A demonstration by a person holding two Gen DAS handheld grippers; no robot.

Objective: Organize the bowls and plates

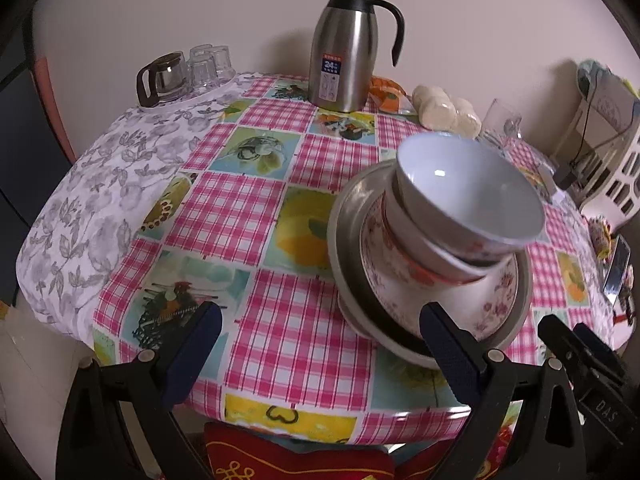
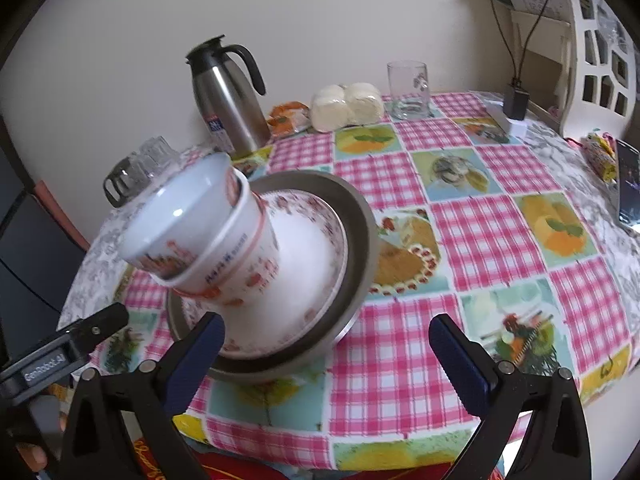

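Bowls stacked on plates.
Both the left tool (image 1: 320, 336) and right tool (image 2: 326, 348) gape empty beside the stack (image 1: 436, 248) on the surface (image 1: 256, 216).

Bare tablecloth (image 1: 256, 216) left of the stacked dishes (image 1: 432, 248); thermos (image 1: 344, 48) apparently blocks behind.

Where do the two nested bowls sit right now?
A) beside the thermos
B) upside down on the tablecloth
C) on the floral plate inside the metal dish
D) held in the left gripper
C: the bowls stand upright on the floral plate, which lies in the metal dish.
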